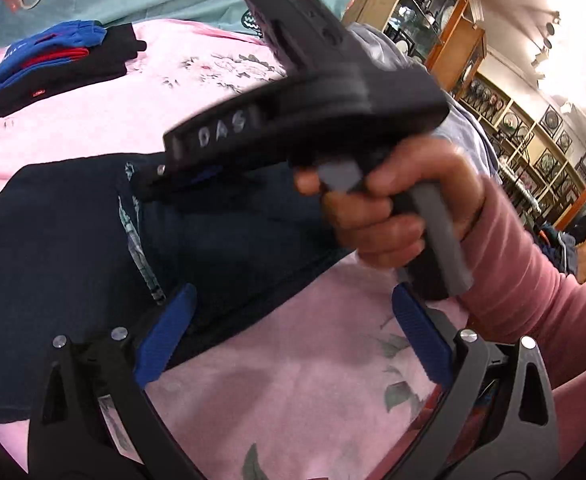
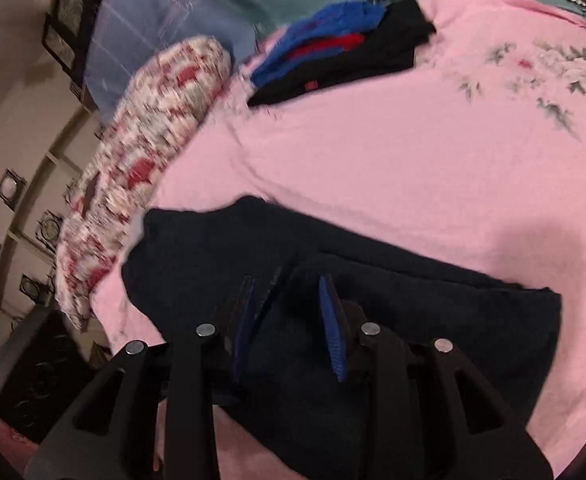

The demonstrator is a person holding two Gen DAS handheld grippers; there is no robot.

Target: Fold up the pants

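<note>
Pants [image 2: 373,320], dark navy, lie on the pink bed sheet [image 2: 393,152]. Left tongs [image 1: 293,332] stand spread wide over their edge, holding nothing; right tongs [image 2: 289,328] are partly closed with navy cloth between them, though I cannot tell if they pinch it

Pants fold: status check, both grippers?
Left gripper wide open, empty, over the navy pants. Right gripper partly closed over the pants, grip unclear. Folded clothes pile far side of the pink sheet, not obstructing.

Pink floral bedsheet [image 2: 393,152], folded clothes pile [image 1: 49,68], patterned pillow [image 2: 145,152], wooden display shelves [image 1: 533,136]
</note>
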